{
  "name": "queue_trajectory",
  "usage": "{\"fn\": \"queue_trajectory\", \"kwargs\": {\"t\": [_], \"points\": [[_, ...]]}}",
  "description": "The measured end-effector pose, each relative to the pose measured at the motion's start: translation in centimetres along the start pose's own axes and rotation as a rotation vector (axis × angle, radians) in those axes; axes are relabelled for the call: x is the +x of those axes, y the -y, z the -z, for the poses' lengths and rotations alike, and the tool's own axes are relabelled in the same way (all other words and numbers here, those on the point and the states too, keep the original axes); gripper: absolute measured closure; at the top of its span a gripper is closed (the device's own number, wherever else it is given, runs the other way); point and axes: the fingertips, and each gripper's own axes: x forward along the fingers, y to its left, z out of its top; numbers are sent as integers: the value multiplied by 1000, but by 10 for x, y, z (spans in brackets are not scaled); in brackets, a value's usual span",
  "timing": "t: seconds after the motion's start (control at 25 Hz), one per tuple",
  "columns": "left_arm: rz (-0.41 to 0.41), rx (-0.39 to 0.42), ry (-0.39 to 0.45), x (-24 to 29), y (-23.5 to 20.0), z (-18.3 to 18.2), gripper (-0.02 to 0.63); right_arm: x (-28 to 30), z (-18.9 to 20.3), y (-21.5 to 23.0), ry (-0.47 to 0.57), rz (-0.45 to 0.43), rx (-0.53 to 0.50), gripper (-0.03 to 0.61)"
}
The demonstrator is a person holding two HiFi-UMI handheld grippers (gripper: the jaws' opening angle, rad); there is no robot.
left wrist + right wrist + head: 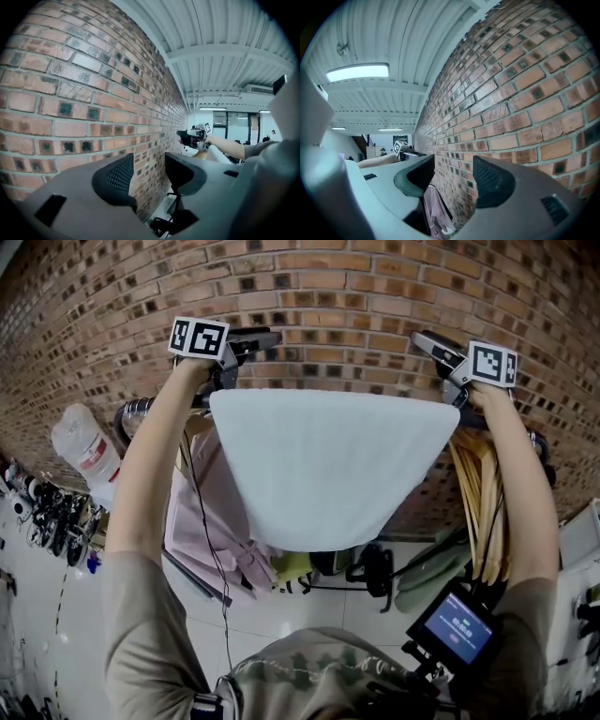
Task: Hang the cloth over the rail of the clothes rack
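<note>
Closest to the camera is the person's own shirt (319, 676), right at the bottom of the head view. Biggest thing by far is the brick wall (328, 287), which fills the top of that view and most of both gripper views.

Next is the white cloth (328, 465). It's draped over the rail (139, 411), spread wide along the top and hanging down in front to a narrower bottom edge, smack between the two grippers. A forearm reaches up on either side of it.

Left of the cloth a pink garment (211, 521) hangs from the same rack, and on the right there's a bunch of wooden hangers (478, 493). A clear bottle (86, 451) sits near the rail's left end. Down at lower right, a small screen (457, 629) glows blue by the right arm.

Now the grippers. The left gripper (147, 176) has its jaws wide apart with nothing in them, just wall showing through the gap. Same deal for the right gripper (450, 176): spread open and empty, with bricks and a bit of the pink garment showing low in the gap. In the head view they sit above the cloth's top corners, pointing at the wall, and neither is pinching the cloth.
</note>
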Motion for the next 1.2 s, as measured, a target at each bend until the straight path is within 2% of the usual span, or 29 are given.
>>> {"fn": "queue_trajectory", "kwargs": {"t": [0.2,0.32,0.48,0.64,0.8,0.96,1.08,1.2], "points": [[8,40,33,-2,11,-20,416,-1,-6,-7,25,-1,-58,339],[-6,72,70,-3,19,-35,416,-7,-19,-5,53,39,-106,339],[-24,82,136,-16,25,-50,416,-28,-57,-2,175,100,-111,339],[-61,93,215,-43,26,-67,416,-50,-77,-11,243,129,-127,339],[-67,105,294,-78,38,-83,416,-72,-90,-38,286,70,-127,339],[-54,147,285,-102,64,-82,416,-89,-89,-75,286,8,-162,339],[-56,164,285,-120,85,-77,416,-102,-80,-103,279,-22,-175,339],[-3,139,334,-139,111,-71,416,-113,-61,-124,240,-56,-201,339]]}}
